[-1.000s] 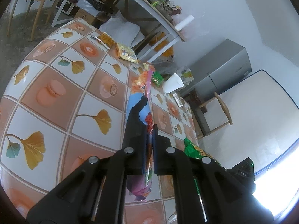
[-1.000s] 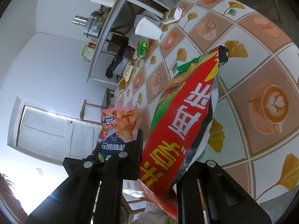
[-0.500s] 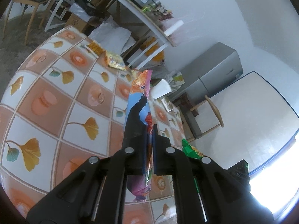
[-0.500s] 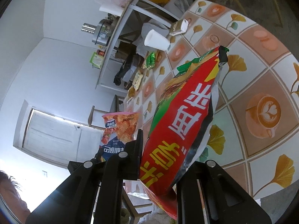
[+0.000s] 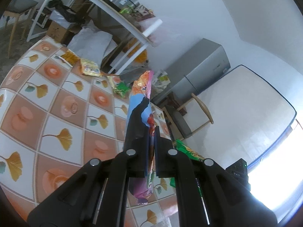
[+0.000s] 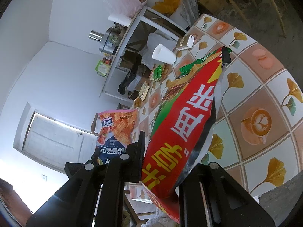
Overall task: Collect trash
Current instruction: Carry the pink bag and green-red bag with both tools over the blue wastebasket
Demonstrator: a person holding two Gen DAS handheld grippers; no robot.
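Observation:
My left gripper (image 5: 151, 132) is shut on a blue and orange snack bag (image 5: 140, 98), held edge-on above the tiled table (image 5: 56, 102). The same bag shows in the right wrist view (image 6: 117, 126) at the left. My right gripper (image 6: 164, 151) is shut on a large red snack bag (image 6: 185, 124) with yellow and white lettering, held above the table (image 6: 265, 87). Its green corner shows in the left wrist view (image 5: 187, 151). More wrappers lie on the table's far side: a yellow one (image 5: 90, 69) and a green one (image 5: 121, 89).
A white paper cup (image 6: 163, 54) lies on its side by a small carton (image 6: 184, 42). A white shelf rack (image 5: 117, 17) with appliances stands behind the table. A grey fridge (image 5: 200, 70) and wooden chairs (image 5: 191, 117) stand around.
Both grippers have lifted higher and tilted up with their bags, so more of the room shows and the table looks farther off. Both grips are unchanged.

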